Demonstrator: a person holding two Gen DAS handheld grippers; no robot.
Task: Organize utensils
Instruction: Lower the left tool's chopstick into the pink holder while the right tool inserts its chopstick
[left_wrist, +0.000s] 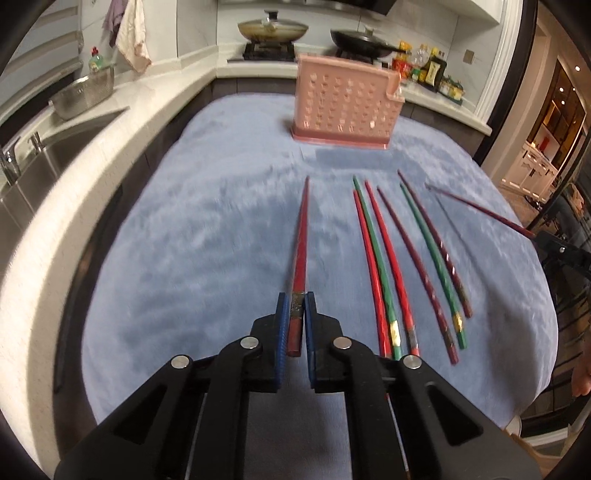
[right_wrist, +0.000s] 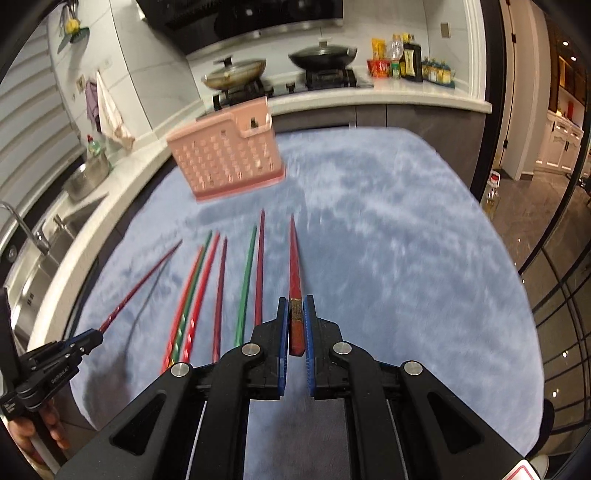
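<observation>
My left gripper (left_wrist: 295, 301) is shut on the thick end of a red chopstick (left_wrist: 301, 236) that points toward the pink perforated utensil holder (left_wrist: 345, 105) at the far side of the blue cloth. My right gripper (right_wrist: 295, 304) is shut on another red chopstick (right_wrist: 294, 258); the holder (right_wrist: 225, 158) stands ahead to its left. Several red, green and maroon chopsticks (left_wrist: 391, 258) lie side by side on the cloth, right of my left gripper and left of my right gripper (right_wrist: 218, 284). The left gripper also shows in the right wrist view (right_wrist: 88, 338), its chopstick lifted above the cloth.
The blue cloth (left_wrist: 207, 229) covers the table. A white counter with a sink (left_wrist: 44, 162) and a steel bowl (left_wrist: 83, 96) runs along the left. Two lidded pans (right_wrist: 321, 55) on a stove and condiment bottles (right_wrist: 406, 61) stand behind the holder.
</observation>
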